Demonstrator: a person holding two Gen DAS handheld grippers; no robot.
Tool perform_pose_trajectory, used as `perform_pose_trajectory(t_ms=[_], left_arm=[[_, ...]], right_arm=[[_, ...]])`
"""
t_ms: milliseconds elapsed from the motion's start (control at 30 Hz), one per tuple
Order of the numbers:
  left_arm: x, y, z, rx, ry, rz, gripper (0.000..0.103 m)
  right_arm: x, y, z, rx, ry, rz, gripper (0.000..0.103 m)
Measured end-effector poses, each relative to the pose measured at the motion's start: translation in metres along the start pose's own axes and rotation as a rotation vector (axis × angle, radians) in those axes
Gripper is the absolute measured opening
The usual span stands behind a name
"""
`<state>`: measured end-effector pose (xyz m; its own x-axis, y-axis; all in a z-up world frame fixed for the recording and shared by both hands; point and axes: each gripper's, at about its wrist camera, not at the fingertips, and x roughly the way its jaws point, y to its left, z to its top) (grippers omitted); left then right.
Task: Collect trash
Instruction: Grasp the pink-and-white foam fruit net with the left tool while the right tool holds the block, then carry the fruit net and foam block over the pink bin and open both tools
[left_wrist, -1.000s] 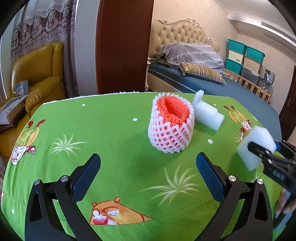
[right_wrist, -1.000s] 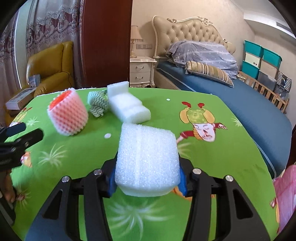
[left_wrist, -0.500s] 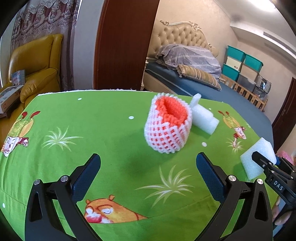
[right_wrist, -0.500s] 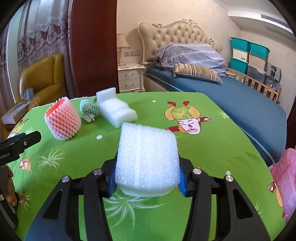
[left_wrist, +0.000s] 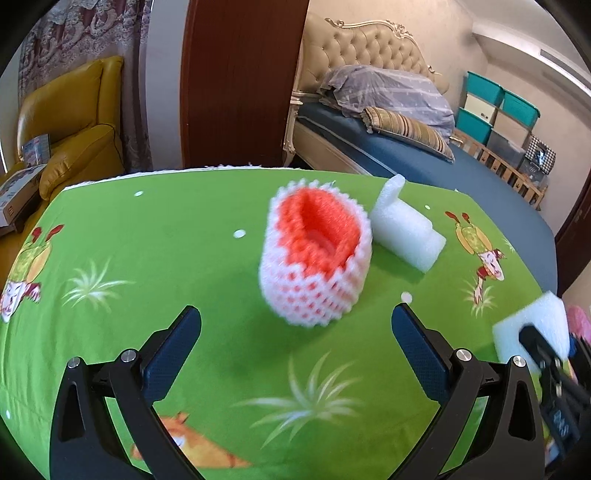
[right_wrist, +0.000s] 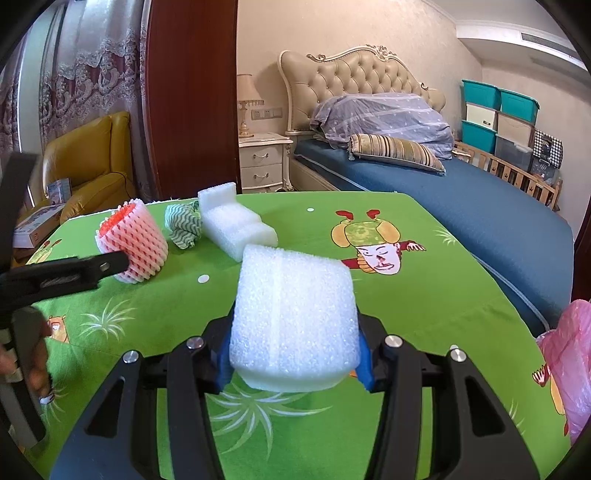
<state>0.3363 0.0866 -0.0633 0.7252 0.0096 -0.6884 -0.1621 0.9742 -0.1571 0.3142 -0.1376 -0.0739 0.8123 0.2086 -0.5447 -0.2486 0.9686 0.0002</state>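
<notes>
The left gripper (left_wrist: 295, 332), jaws spread and empty, has the foam fruit net (left_wrist: 316, 254) standing upright just ahead, centred between its 2 fingers. The right gripper (right_wrist: 293, 356) pinches a white foam block (right_wrist: 293, 314), so the left is nearer

No legible text, labels or numbers anywhere.

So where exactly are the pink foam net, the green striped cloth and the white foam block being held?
pink foam net (left_wrist: 314, 291): left wrist view, its white outer mesh wall.
green striped cloth (right_wrist: 183, 225): right wrist view, middle of the crumpled bundle.
white foam block (right_wrist: 295, 314): right wrist view, its front face.
</notes>
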Motion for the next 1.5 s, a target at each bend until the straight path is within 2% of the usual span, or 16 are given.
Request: perform_pose_trajectory(t_ms=[267, 367, 433, 467, 567, 867, 1100, 1233, 1367, 1500], left_arm=[[0.029, -0.023, 0.021, 0.03, -0.02, 0.057, 0.096], [0.033, -0.026, 0.02, 0.045, -0.021, 0.044, 0.08], [0.034, -0.025, 0.019, 0.045, -0.005, 0.04, 0.06], [0.032, -0.024, 0.018, 0.053, -0.01, 0.047, 0.053], [0.016, -0.022, 0.012, 0.07, -0.032, 0.029, 0.048], [-0.05, -0.023, -0.033, 0.114, -0.113, -0.001, 0.048], [-0.087, -0.023, -0.057, 0.137, -0.25, 0.004, 0.048], [-0.093, -0.019, -0.059, 0.111, -0.257, -0.011, 0.048], [-0.109, -0.019, -0.068, 0.127, -0.289, 0.003, 0.048], [-0.122, -0.02, -0.078, 0.137, -0.303, 0.012, 0.048]], right_arm=[[0.004, 0.001, 0.0, 0.001, 0.005, 0.014, 0.049], [0.004, 0.0, 0.0, 0.003, 0.004, 0.02, 0.05], [0.003, -0.001, 0.0, 0.006, 0.001, 0.023, 0.05], [0.003, -0.002, 0.0, 0.008, -0.001, 0.024, 0.05], [0.003, -0.004, 0.0, 0.012, -0.002, 0.027, 0.05], [0.0, -0.004, -0.001, 0.018, -0.014, 0.024, 0.049], [-0.003, -0.002, -0.003, 0.005, -0.025, 0.018, 0.049], [-0.007, -0.002, -0.003, 0.004, -0.039, 0.033, 0.049], [-0.023, -0.006, -0.012, 0.049, -0.05, 0.076, 0.05], [-0.046, -0.004, -0.021, 0.023, -0.072, 0.1, 0.049]])
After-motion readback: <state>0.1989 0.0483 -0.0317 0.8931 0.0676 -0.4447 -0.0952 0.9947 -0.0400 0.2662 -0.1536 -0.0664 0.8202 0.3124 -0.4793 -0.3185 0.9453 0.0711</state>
